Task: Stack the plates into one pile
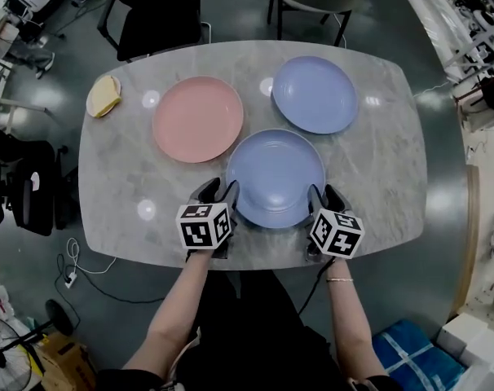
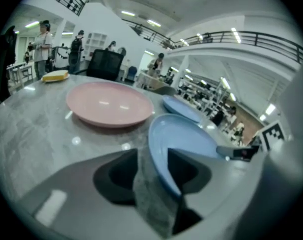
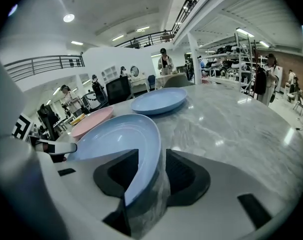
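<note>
Blue near plate [image 1: 275,177] has opposite edges loosely inside wide-open left gripper [image 1: 220,192] and right gripper [image 1: 324,195].

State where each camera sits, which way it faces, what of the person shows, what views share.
Head view: on the head, facing steeply down at the table; forearms, left gripper, right gripper show.
Left gripper view: on that gripper, facing along its jaws over the near plate toward the pink plate.
Right gripper view: likewise, over the near plate toward the far plate.
Shared: near plate, rim between both open jaw pairs; each gripper view glimpses the other gripper.
</note>
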Tool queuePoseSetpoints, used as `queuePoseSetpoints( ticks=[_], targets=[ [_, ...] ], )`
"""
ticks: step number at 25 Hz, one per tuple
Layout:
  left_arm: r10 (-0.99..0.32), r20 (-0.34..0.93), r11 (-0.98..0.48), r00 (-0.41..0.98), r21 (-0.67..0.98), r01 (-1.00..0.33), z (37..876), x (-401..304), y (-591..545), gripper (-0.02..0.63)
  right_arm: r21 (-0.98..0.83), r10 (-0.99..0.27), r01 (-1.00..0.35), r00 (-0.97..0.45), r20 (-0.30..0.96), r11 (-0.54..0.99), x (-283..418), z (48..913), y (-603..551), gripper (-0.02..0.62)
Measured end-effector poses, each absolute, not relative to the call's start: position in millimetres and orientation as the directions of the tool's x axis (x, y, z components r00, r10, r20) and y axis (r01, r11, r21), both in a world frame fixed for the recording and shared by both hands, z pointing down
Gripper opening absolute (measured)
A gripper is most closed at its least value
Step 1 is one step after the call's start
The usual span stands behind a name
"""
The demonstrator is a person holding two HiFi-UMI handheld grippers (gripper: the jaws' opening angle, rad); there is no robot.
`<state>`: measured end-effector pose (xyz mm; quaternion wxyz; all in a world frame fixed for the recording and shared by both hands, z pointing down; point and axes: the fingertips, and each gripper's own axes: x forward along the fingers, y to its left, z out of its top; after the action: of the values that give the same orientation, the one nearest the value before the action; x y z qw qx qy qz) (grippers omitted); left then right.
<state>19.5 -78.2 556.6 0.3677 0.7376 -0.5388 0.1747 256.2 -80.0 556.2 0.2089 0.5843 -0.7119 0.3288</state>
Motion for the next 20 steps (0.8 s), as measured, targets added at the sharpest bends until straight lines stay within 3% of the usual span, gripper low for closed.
queuePoseSetpoints(
  ticks=[12, 20],
  targets=[
    [-0.637, 0.69, -0.165, 0.344, 0.314, -0.935, 571.1, 27.2, -81.8, 0.118, -0.221, -0.654, -0.965, -0.257, 0.712, 0.138, 244.0, 570.4, -84.9, 0.119],
    [-0.659, 0.672, -0.179, 0.338, 0.296, -0.938, 554.6, 29.6, -66.9, 0.112, -0.244, -0.671, -0.96, -0.271, 0.69, 0.136, 245.8, 553.0, -74.3, 0.109]
  ],
)
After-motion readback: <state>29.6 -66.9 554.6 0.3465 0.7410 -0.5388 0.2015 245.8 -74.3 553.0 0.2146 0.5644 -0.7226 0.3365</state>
